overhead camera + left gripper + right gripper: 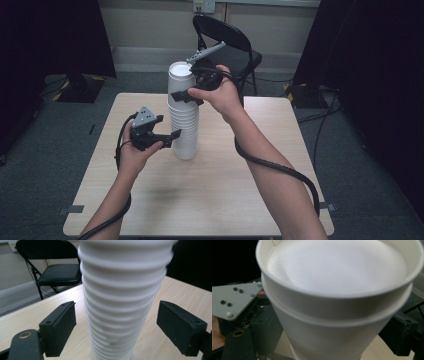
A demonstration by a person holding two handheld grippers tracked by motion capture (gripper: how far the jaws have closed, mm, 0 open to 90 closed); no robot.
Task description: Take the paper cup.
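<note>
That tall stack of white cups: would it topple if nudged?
Probably. The stack of cups is tall on a narrow base, so a push near the top could tip it. The cups look thin and light, likely denting under a hard squeeze.

Left gripper [167,137]: held low, pointing right, jaws wide apart, pads clear of contact. Right gripper [186,96]: raised higher, pointing left, jaws clamped. Both forearms extended forward.

White cups [183,115], light wood table [225,190].
</note>
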